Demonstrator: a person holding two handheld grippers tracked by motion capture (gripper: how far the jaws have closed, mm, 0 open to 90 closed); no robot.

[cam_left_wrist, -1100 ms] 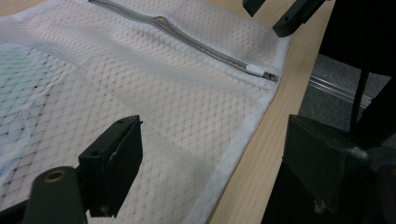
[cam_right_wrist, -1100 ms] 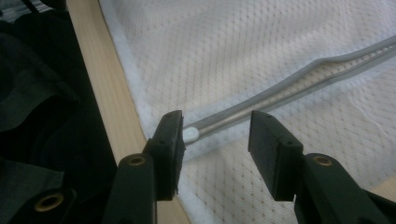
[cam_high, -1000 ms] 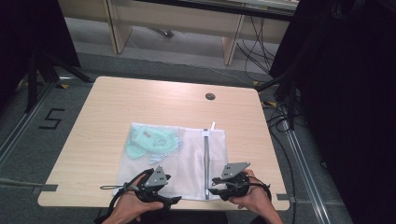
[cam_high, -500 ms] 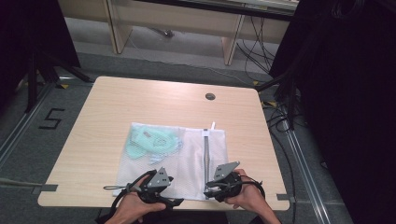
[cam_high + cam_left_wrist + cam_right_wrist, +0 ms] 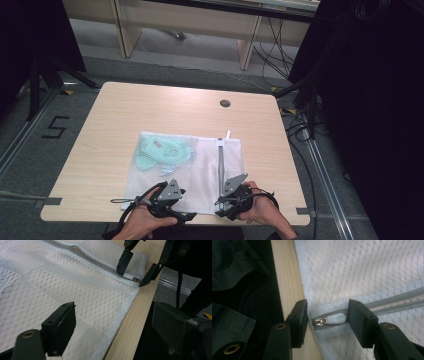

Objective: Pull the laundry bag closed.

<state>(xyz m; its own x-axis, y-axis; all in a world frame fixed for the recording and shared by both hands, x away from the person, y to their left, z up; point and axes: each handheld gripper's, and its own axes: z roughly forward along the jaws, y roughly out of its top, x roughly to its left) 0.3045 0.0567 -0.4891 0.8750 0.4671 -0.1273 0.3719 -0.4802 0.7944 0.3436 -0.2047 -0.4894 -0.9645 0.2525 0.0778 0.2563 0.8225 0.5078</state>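
Observation:
A white mesh zip bag (image 5: 200, 172) lies flat on the table, with pale green items (image 5: 162, 155) inside its left half. Its grey zipper (image 5: 220, 165) runs toward the near edge. There the white pull tab (image 5: 334, 319) sits between the jaws of my right gripper (image 5: 328, 321). Those jaws have just been opening; the left pad stands clear of the tab. My right gripper (image 5: 223, 204) also shows from the side (image 5: 136, 271). My left gripper (image 5: 117, 332) is open wide over the bag's near hem (image 5: 117, 322), at the table's front edge (image 5: 186, 209).
The wooden table (image 5: 125, 115) has a round cable hole (image 5: 225, 103) at the back. Its near edge (image 5: 287, 287) runs just beside the bag's corner. Dark curtains, cables and shelving stand around the table.
My right gripper has shifted slightly left at the zipper's near end and its jaws stand wider apart. The left gripper and the bag have stayed in place.

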